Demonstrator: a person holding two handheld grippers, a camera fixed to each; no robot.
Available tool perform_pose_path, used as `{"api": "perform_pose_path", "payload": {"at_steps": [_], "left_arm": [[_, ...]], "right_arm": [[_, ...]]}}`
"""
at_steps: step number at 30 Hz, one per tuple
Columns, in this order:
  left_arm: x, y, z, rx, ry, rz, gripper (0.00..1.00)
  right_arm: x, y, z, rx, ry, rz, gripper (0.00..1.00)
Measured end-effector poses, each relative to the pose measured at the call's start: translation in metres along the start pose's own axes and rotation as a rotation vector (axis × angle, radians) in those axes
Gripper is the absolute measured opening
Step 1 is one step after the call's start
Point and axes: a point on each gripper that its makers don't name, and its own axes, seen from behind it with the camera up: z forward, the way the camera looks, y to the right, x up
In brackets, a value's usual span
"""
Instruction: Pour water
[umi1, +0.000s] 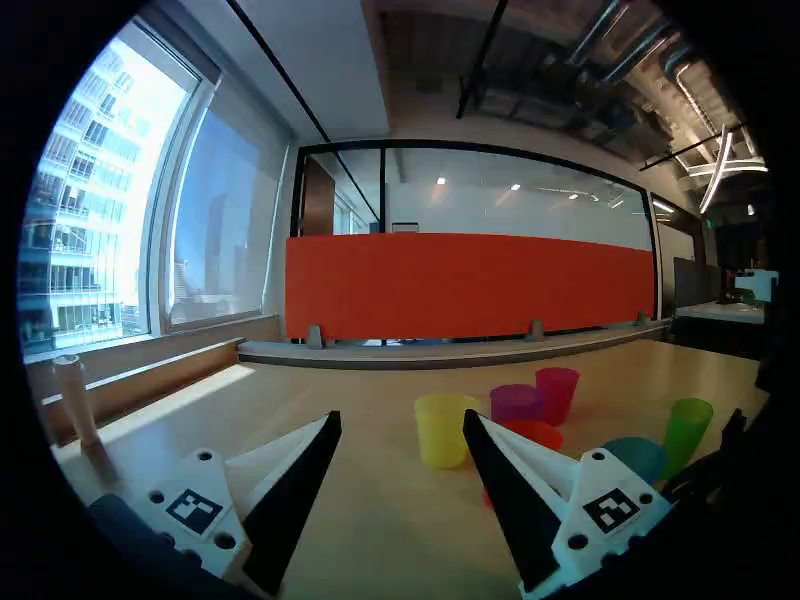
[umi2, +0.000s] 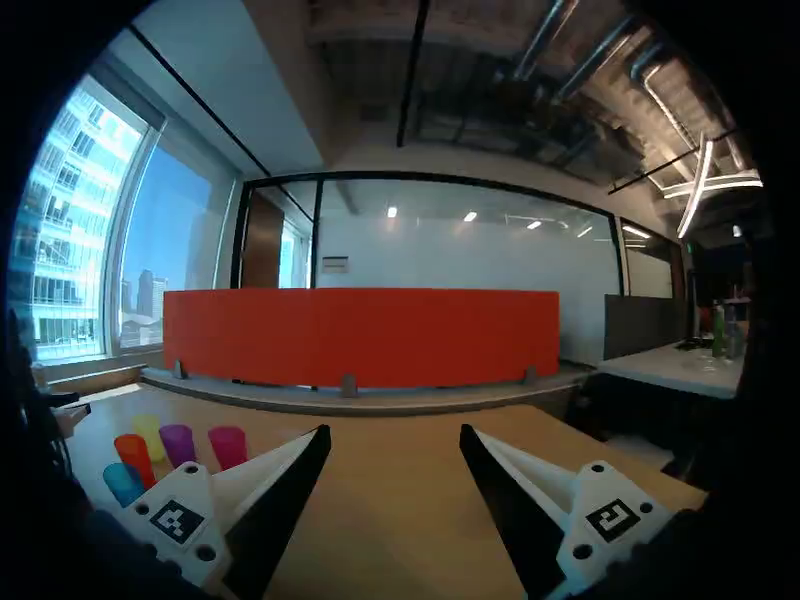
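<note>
Yellow cup (umi1: 443, 428), orange divider (umi1: 470, 285)

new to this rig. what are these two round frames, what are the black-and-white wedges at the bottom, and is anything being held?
There is no robot here. A person carries a handheld two-finger gripper in each hand. A fisheye camera rides on each gripper and looks forward along its fingers. The wedges are those fingers, and the square markers sit on them.

The left gripper view shows the left gripper over a wooden table. A yellow cup stands just ahead of it. Further right are a purple cup, a pink cup, an orange cup, a teal cup and a green cup.

The right gripper view shows the right gripper pointing at bare table, with cups off to the left in that picture. An orange divider panel stands behind the table.

Both grippers are open and hold nothing.
</note>
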Motion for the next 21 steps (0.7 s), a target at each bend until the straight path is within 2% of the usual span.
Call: {"api": "perform_pose_path", "payload": {"at_steps": [11,21], "left_arm": [[0.0,0.0,0.0,0.0,0.0,0.0,0.9],[0.001,0.0,0.0,0.0,0.0,0.0,0.9]], "right_arm": [[-0.007,0.0,0.001,0.021,0.013,-0.005,1.0],[-0.015,-0.008,0.015,0.043,0.036,0.019,1.0]]}}
